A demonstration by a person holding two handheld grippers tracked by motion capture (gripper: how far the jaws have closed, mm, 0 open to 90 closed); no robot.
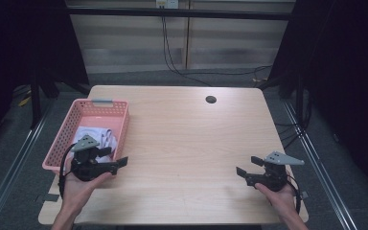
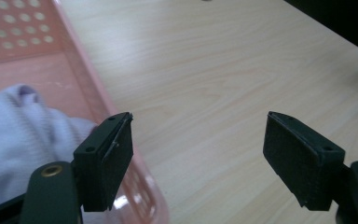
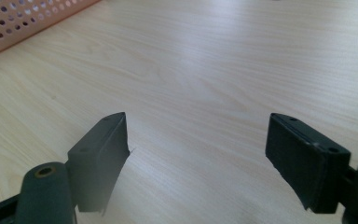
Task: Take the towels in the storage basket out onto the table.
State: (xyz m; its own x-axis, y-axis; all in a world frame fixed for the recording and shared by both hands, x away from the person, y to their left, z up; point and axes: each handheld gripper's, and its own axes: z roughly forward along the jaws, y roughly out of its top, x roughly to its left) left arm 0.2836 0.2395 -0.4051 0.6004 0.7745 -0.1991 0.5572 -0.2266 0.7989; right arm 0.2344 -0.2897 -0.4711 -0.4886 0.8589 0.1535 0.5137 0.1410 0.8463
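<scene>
A pink perforated basket [image 1: 124, 120] stands at the table's left edge, with a white knitted cloth [image 1: 96, 136] lying inside it. My left gripper [image 1: 117, 157] hovers over the basket's near right corner, pointing right, open and holding nothing. In the left gripper view its jaws [image 2: 198, 154] stand wide apart above the basket rim [image 2: 98, 88] and bare wood, with the cloth [image 2: 18, 135] at the left. My right gripper [image 1: 249, 166] is held low near the table's front right, pointing left and open. In the right gripper view, bare wood lies between its jaws [image 3: 198, 154].
The light wooden table [image 1: 182, 143] has a round cable hole [image 1: 211, 99] near its far edge. Black cables [image 1: 172, 57] hang behind it. The basket's far corner [image 3: 23, 18] appears at the top left of the right gripper view. Dark curtains flank both sides.
</scene>
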